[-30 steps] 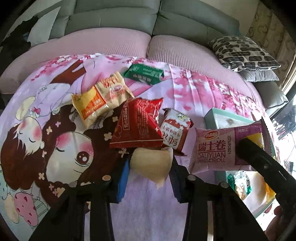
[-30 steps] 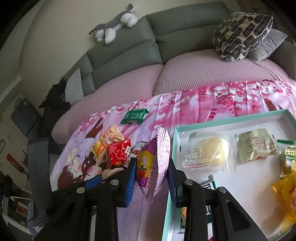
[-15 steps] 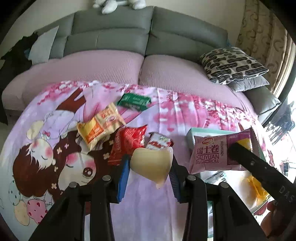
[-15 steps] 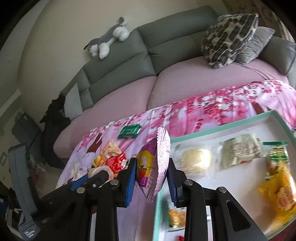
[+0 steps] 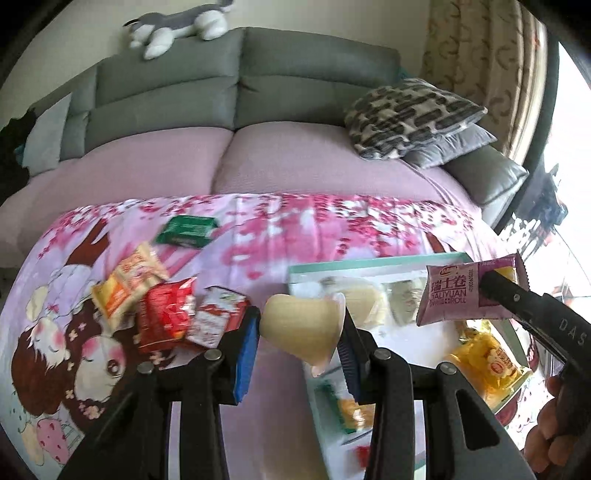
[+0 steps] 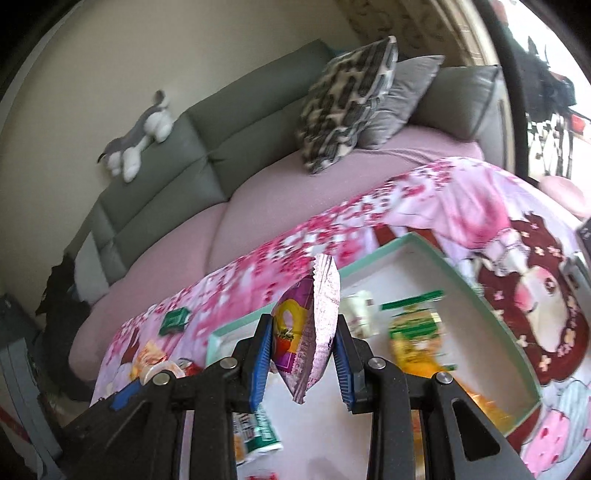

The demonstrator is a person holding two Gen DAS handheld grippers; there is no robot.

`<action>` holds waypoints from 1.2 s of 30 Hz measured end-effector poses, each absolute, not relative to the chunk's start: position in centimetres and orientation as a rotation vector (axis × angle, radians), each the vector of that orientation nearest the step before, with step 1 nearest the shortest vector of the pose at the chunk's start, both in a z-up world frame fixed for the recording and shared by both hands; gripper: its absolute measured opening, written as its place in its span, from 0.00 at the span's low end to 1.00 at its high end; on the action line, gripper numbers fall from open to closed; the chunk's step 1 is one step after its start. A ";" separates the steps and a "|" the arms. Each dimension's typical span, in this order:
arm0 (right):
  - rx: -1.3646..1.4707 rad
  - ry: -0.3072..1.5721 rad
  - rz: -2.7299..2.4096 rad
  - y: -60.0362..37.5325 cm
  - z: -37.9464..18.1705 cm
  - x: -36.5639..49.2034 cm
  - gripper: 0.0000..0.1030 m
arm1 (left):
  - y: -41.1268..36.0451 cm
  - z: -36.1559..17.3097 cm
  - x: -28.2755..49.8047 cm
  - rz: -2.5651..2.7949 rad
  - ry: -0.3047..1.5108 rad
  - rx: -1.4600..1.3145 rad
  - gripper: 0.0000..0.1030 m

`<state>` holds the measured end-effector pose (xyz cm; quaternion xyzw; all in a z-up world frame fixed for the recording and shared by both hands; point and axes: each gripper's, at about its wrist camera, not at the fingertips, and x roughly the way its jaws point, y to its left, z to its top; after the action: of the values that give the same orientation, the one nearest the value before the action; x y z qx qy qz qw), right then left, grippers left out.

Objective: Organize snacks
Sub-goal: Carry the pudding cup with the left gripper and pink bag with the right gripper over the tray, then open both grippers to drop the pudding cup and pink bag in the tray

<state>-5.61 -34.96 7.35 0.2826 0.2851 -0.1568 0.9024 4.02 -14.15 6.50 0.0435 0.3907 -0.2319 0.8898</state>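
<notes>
Both grippers are mid-carry toward the mint-rimmed tray (image 6: 480, 295). The left gripper (image 5: 301, 332) is clamped on a pale yellow wrapped cake (image 5: 301, 326), with the tray's near corner just beyond its fingertips. The right gripper (image 6: 303, 350) pinches a purple Swiss-roll packet (image 6: 310, 332) upright above the tray floor. Each next needs a bare patch beneath its fingers before letting go.

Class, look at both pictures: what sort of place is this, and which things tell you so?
Most likely a home living room: a grey sofa with a patterned cushion, a plush toy on its back, and a cartoon-print blanket.
</notes>
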 end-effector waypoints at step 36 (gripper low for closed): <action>0.575 0.695 -0.404 -37.2 5.0 -5.6 0.52 | -21.6 3.8 3.1 -0.521 0.865 0.234 0.53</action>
<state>-5.60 -37.15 4.96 0.2761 0.3334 -0.1937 0.8804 3.12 -21.63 3.84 0.1119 0.4135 -0.2491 0.8686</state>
